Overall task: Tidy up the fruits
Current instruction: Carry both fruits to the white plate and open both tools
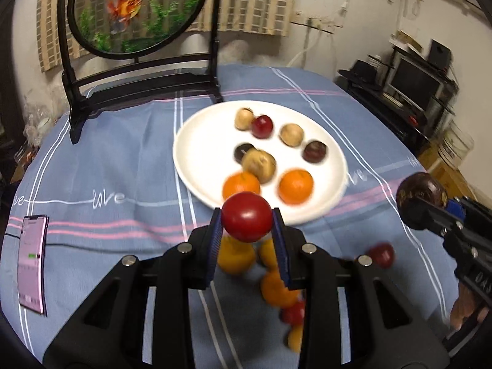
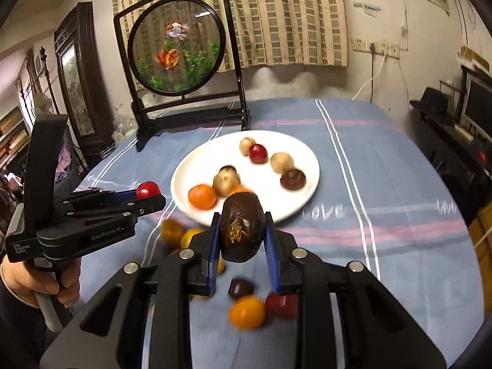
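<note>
Two handheld grippers meet over a blue striped tablecloth (image 1: 107,160). At upper centre of both views sits a white plate (image 1: 196,153) carrying seven small fruits. Low in the left wrist view, the left gripper (image 1: 247,224) clamps a red fruit (image 1: 246,216). Low in the right wrist view, the right gripper (image 2: 243,233) clamps a dark brown fruit (image 2: 241,230). Loose orange and red fruits (image 2: 247,312) lie on the cloth beneath them.
</note>
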### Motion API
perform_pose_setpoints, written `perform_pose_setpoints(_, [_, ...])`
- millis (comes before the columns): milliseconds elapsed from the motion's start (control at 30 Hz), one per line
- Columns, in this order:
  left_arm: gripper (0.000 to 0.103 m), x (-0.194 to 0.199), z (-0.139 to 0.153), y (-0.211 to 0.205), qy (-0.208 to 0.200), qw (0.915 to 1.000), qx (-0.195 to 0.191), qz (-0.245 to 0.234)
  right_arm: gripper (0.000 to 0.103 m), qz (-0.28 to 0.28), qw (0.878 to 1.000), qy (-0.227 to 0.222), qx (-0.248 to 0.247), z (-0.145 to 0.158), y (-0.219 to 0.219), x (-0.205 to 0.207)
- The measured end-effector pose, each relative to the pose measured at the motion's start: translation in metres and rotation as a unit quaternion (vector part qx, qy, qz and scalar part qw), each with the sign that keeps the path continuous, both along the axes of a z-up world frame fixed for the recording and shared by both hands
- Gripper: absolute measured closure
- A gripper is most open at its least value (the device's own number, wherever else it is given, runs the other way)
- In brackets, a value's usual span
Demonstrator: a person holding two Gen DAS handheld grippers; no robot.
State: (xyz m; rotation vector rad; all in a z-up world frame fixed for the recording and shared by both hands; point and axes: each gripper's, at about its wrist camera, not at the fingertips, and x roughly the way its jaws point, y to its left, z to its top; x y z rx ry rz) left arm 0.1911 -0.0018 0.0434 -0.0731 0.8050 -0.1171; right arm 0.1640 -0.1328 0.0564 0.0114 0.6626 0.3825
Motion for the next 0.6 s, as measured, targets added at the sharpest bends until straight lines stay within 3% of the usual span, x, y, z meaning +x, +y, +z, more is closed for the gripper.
perform_pose_setpoints(233, [0.071,0.054,-0.015,0.013,0.027,0.9991,0.017,0.027,0.077,0.003,0.999,0.013,-0.052,-0.015,0.018,0.061])
perform_pose_setpoints(500, [0.069,0.078,-0.036,0.017,0.044,0.9981,0.012,0.041,0.076,0.004,0.992,0.039,-0.121,-0.053,0.032,0.106])
perform_pose_setpoints(533, [0.067,0.078,-0.037,0.017,0.043,0.9980,0.013,0.043,0.074,0.000,0.991,0.041,-0.127,-0.056,0.033,0.108])
perform_pose_setpoints(567, [0.054,0.077,-0.036,0.017,0.038,0.9980,0.016,0.048,0.072,0.001,0.991,0.041,-0.129,-0.058,0.034,0.109])
perform_pose_setpoints(600, [0.044,0.077,-0.036,0.017,0.035,0.9980,0.018,0.050,0.063,0.002,0.991,0.041,-0.125,-0.058,0.033,0.108])
